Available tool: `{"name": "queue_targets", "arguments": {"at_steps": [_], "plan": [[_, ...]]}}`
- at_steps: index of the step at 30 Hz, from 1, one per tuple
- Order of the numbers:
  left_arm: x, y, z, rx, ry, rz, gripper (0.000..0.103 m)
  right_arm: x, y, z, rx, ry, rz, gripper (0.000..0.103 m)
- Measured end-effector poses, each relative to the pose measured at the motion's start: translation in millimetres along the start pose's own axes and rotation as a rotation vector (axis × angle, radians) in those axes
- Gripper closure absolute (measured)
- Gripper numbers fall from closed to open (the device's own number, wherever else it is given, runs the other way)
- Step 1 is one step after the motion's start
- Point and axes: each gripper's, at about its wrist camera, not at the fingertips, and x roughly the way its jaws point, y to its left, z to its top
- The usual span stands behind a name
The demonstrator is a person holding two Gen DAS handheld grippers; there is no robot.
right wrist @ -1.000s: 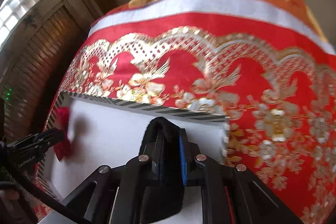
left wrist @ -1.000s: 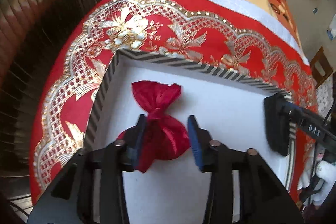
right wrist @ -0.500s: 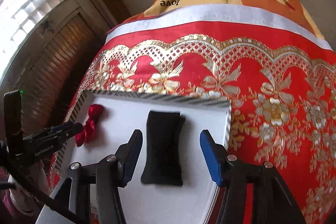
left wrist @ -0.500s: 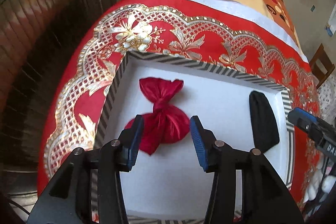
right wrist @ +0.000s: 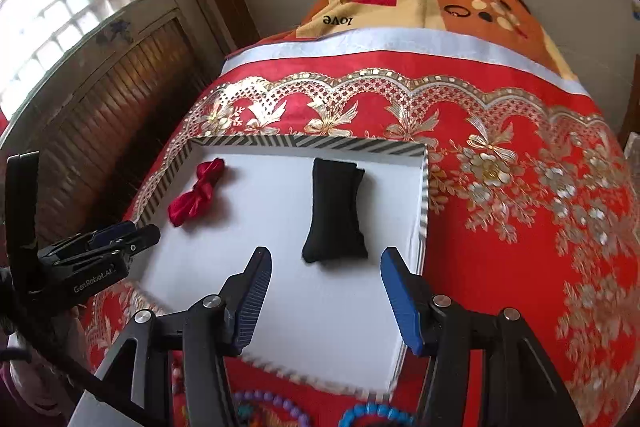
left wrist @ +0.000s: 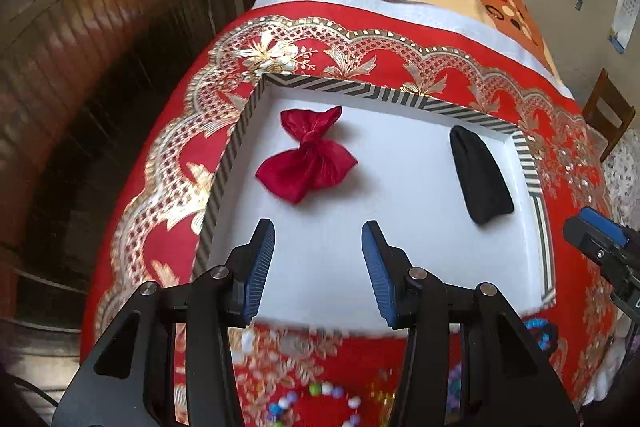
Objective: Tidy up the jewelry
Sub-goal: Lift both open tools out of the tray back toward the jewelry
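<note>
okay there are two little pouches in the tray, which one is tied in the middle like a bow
The red pouch, at the tray's left end. It is cinched at the neck and flares out, while the black pouch at the right end is plain.

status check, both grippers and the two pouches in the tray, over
Left gripper open, empty. Right gripper open, jaws just opened, empty. Red pouch and black pouch lying apart in white tray. Beaded bracelets outside tray's near edge.

Red pouch (left wrist: 306, 163) and black pouch (left wrist: 478, 175) lie apart in the white tray (left wrist: 328, 259); beads, seemingly, blurred below.
</note>
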Motion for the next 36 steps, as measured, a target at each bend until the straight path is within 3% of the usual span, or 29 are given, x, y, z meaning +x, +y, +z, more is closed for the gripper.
{"name": "queue_targets", "arguments": {"at_steps": [3, 7, 11, 21, 36], "plan": [[-14.9, -0.1, -13.8, 0.006, -0.024, 0.035, 0.058, -16.8, 4.2, -14.7, 0.0, -0.018, -0.003, 0.048], [-29.7, 0.3, -33.1, 0.013, -0.028, 0.024, 0.058, -35.3, 11.5, -38.4, -0.004, -0.05, 0.01, 0.048], [-44.2, -5.3, -53.2, 0.069, -0.048, 0.057, 0.058, -48.7, 20.8, -62.5, -0.025, -0.063, -0.006, 0.048], [-63.0, -8.3, -94.8, 0.109, -0.029, 0.026, 0.058, -76.6, 17.3, -110.2, 0.011, -0.058, -0.054, 0.048], [-93.8, -8.9, -119.6, 0.099, -0.083, 0.002, 0.058, -116.0, 11.8, -151.0, 0.035, -0.111, -0.129, 0.044]]}}
